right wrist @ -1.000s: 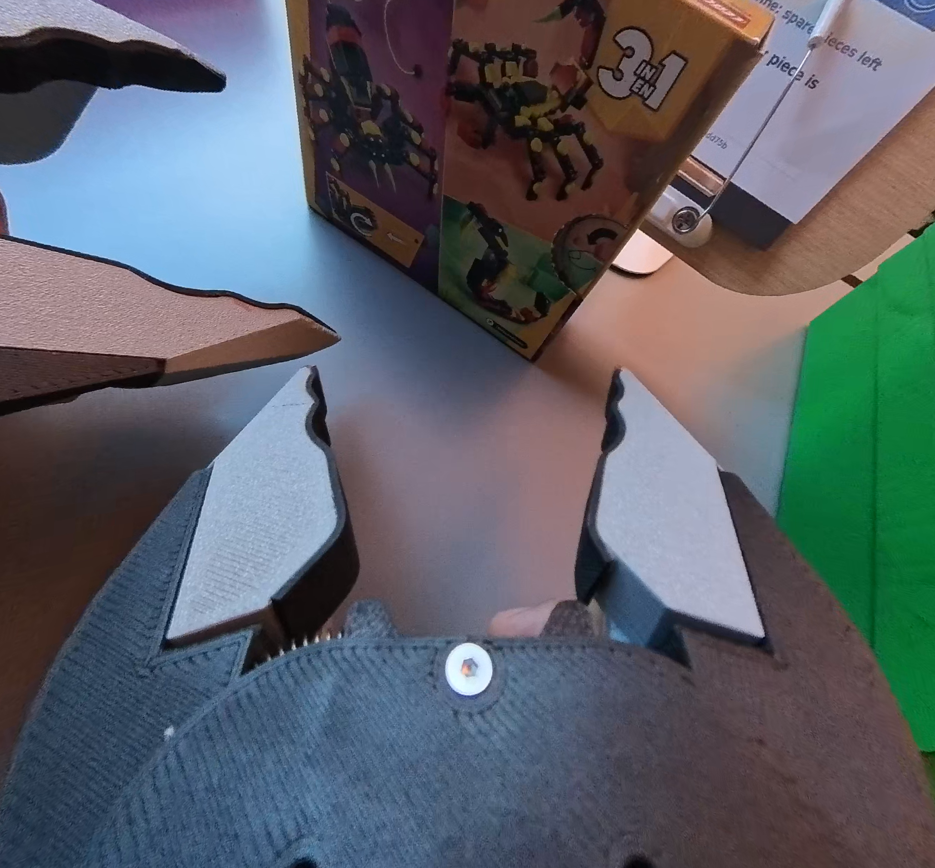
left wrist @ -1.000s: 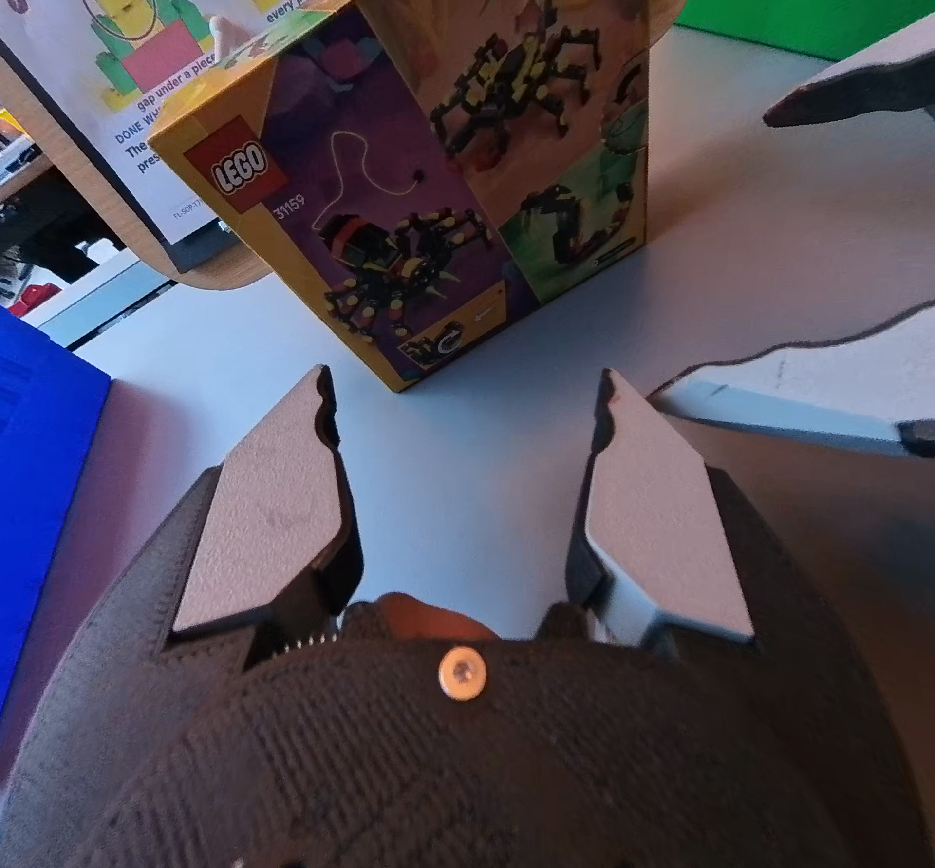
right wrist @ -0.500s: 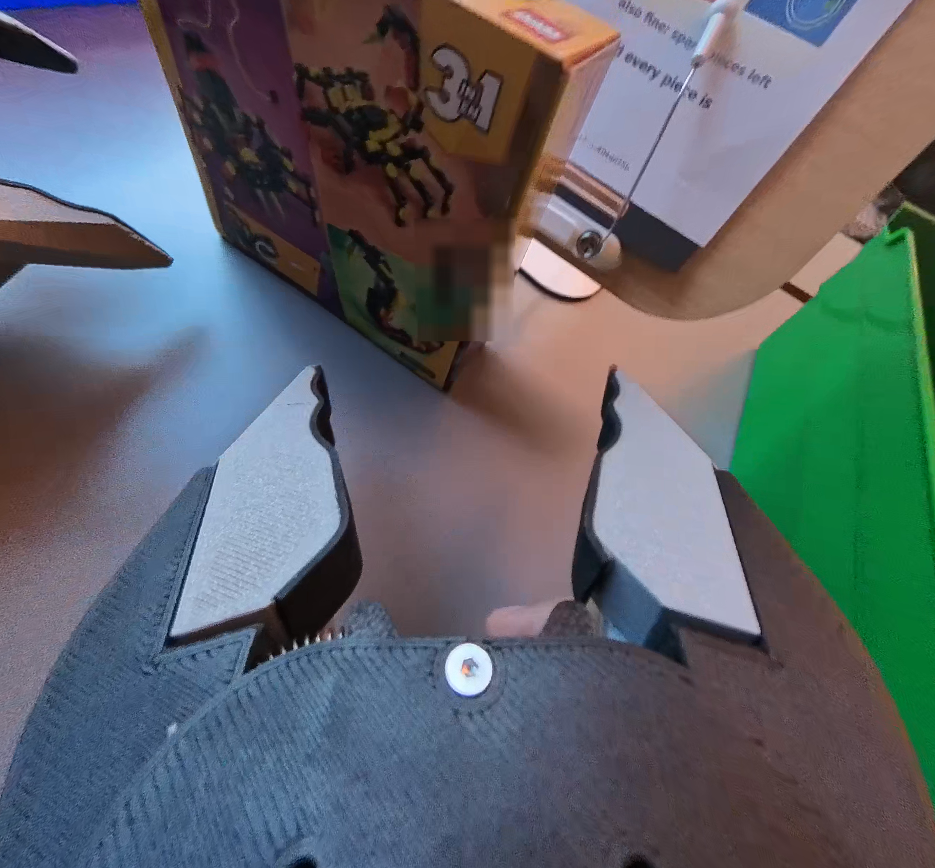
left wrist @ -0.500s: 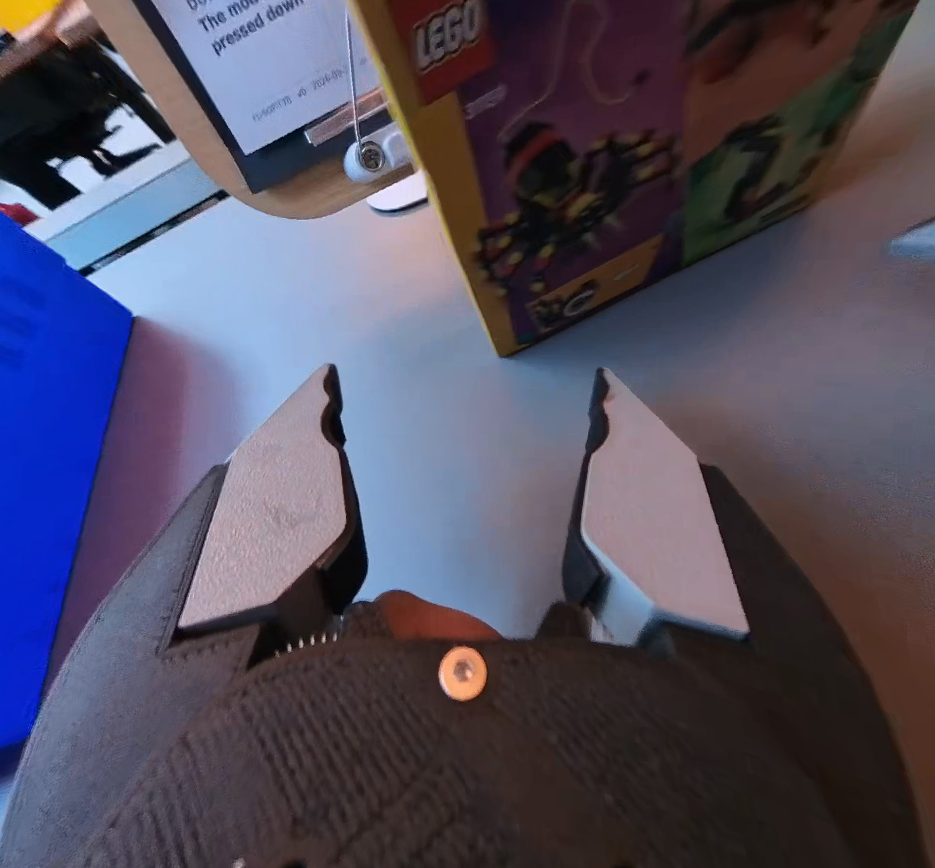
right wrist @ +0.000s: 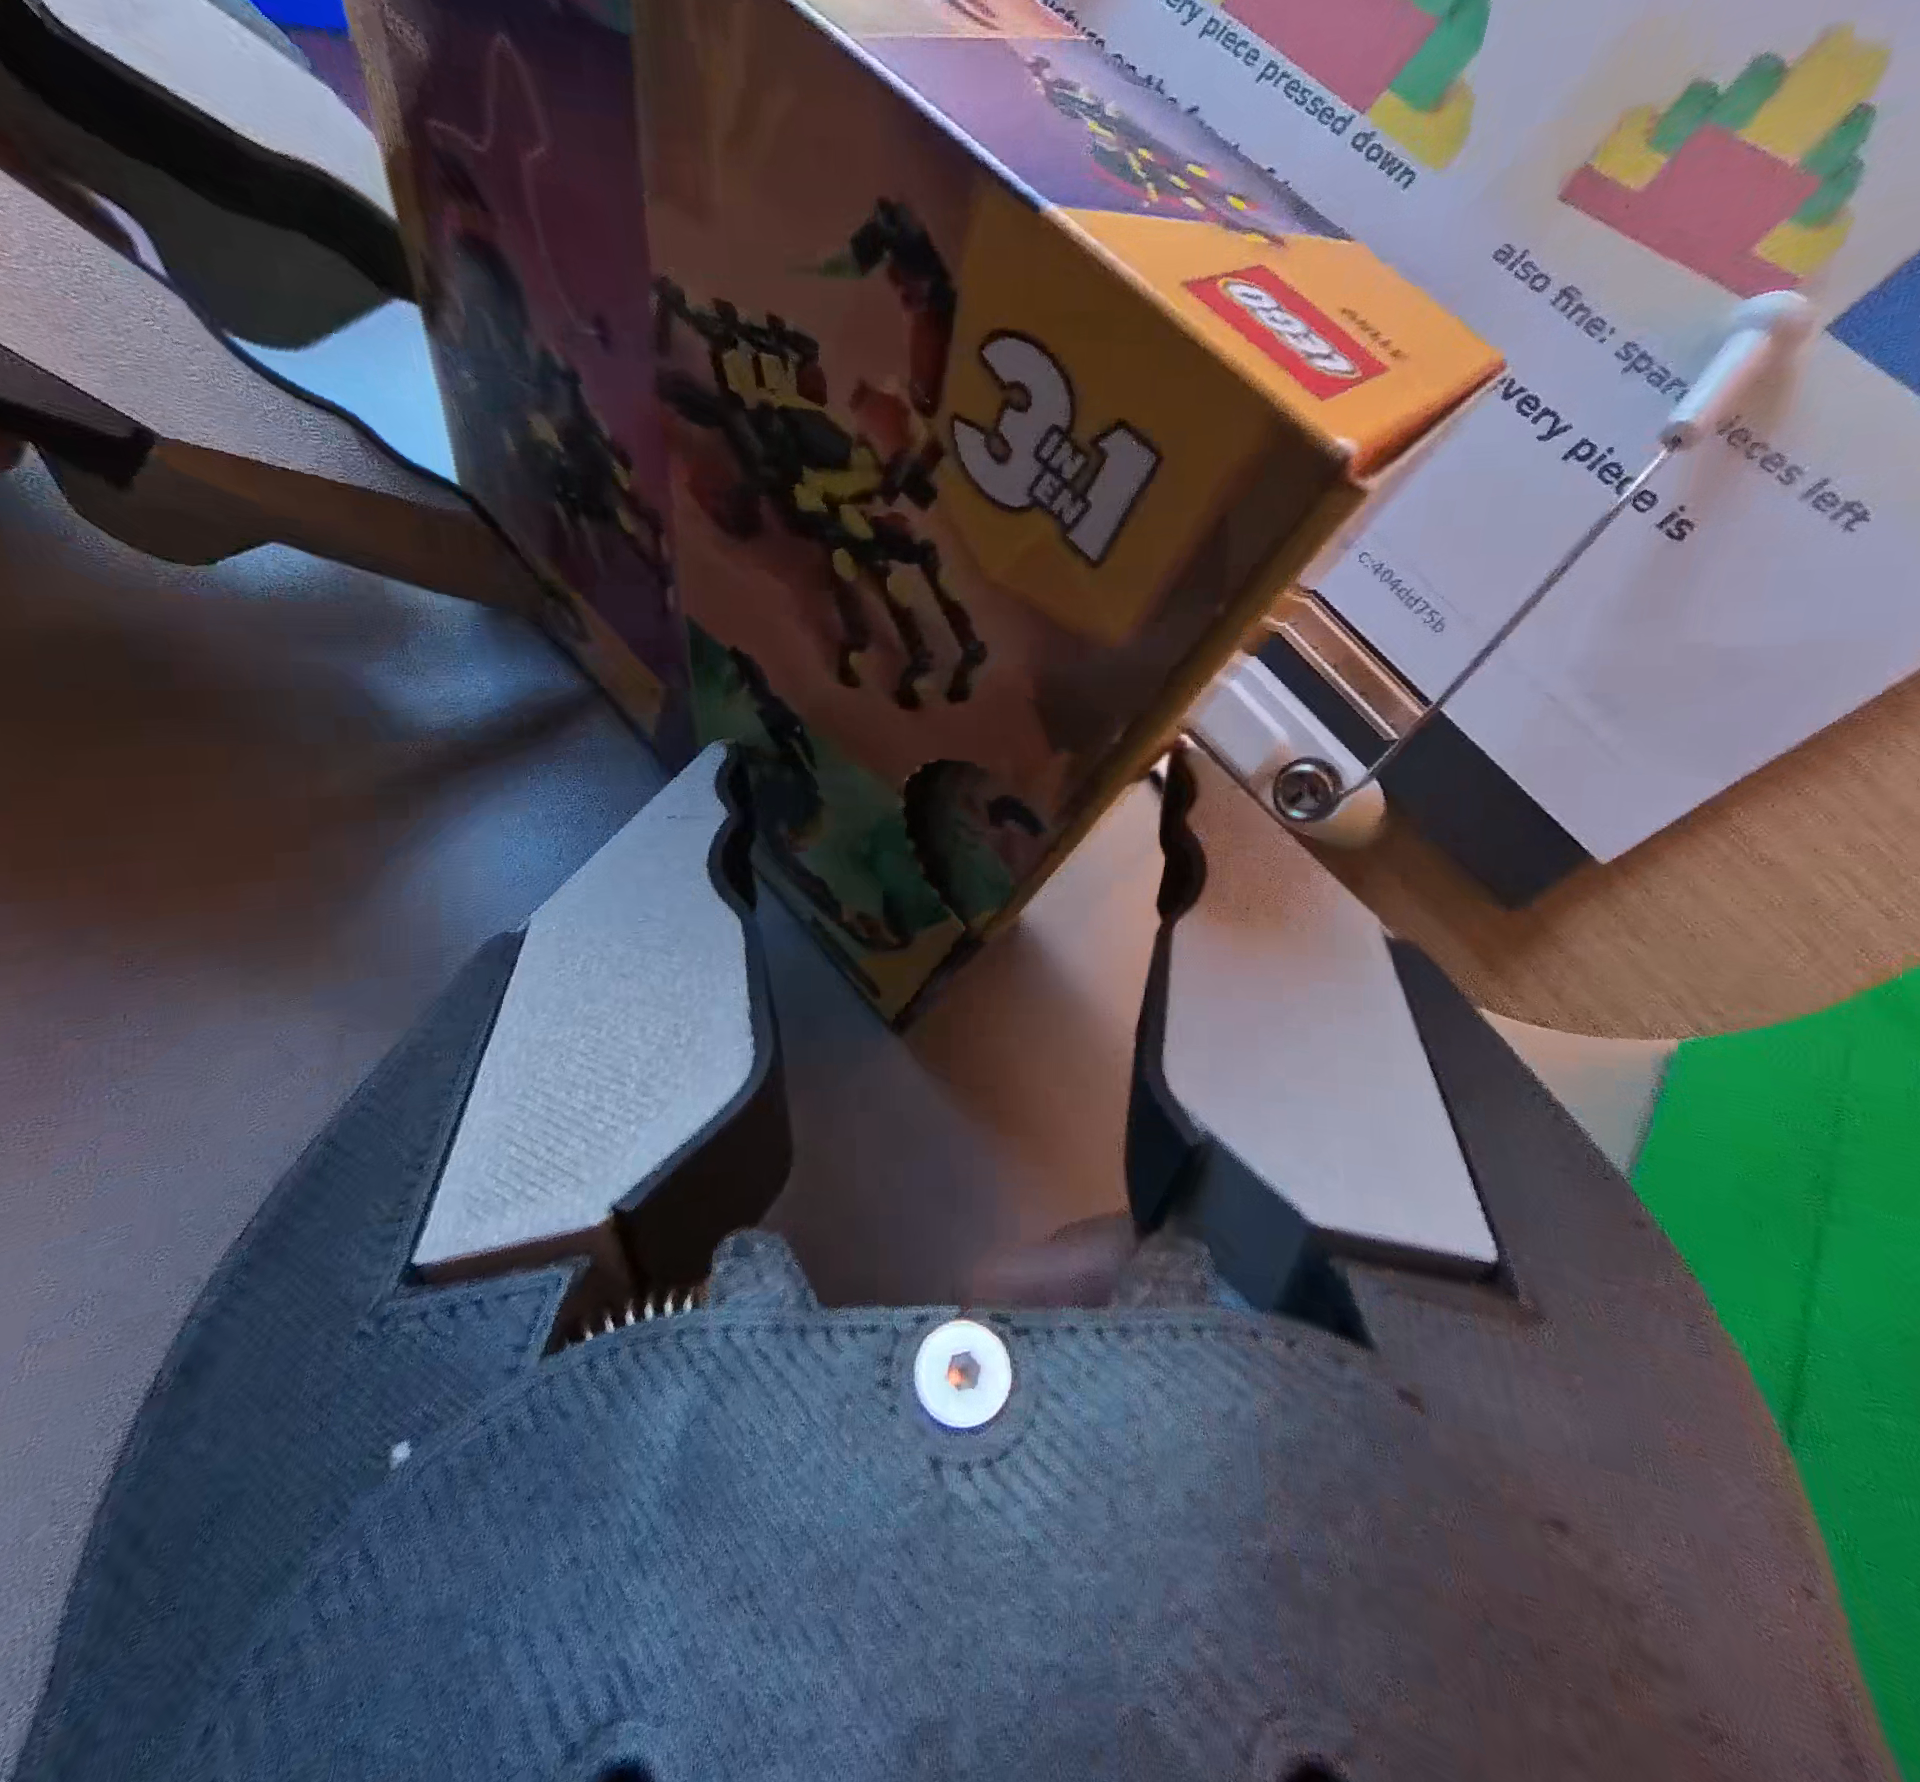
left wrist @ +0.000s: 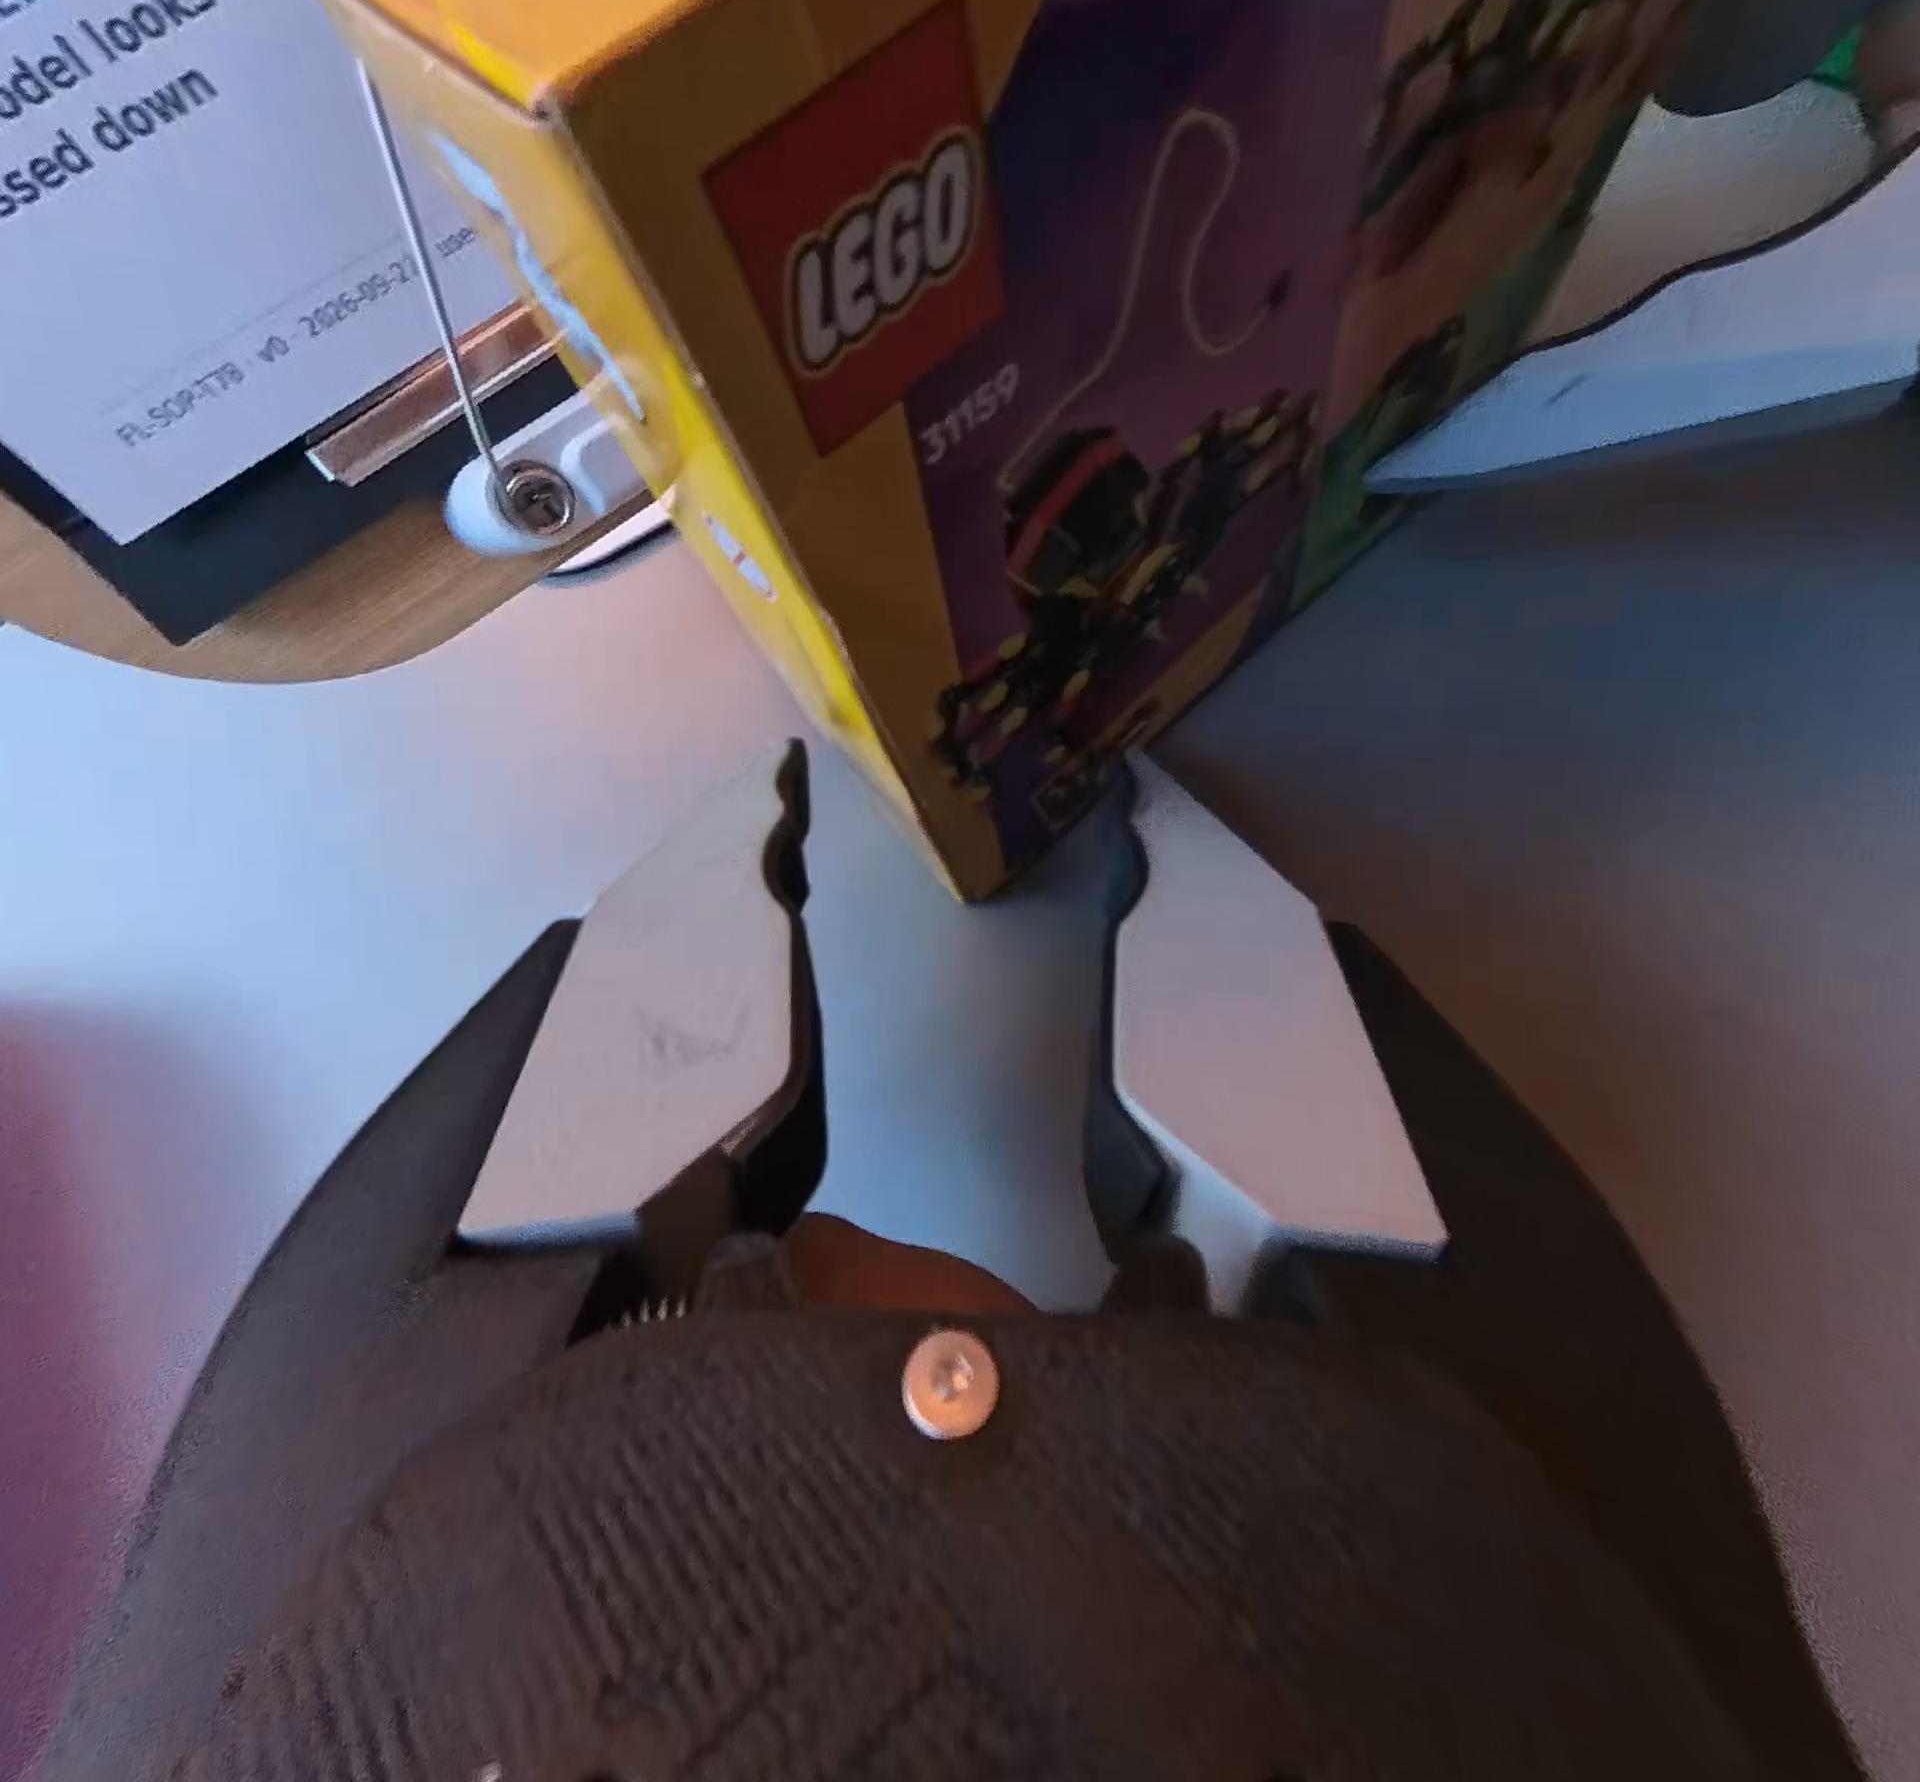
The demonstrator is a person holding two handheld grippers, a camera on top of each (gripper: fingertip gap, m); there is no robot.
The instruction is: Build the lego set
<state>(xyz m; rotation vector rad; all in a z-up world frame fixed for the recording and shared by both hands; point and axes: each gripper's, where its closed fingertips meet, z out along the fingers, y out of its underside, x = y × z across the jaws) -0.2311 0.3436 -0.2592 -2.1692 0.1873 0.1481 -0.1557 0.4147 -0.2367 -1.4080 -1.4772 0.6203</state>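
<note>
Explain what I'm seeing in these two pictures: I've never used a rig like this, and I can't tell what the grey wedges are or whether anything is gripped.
No robot arm here: a person holds a pair of tongs in each hand, with a camera looking along each pair's fingers. The grey wedges are those fingers. One picture looks out from the left tongs, the other from the right tongs. On the grey table stands an upright, closed Lego box, with an instruction sheet behind it. Each pair of tongs is open around a bottom corner of the box, from opposite ends. Nothing is gripped yet.
</note>
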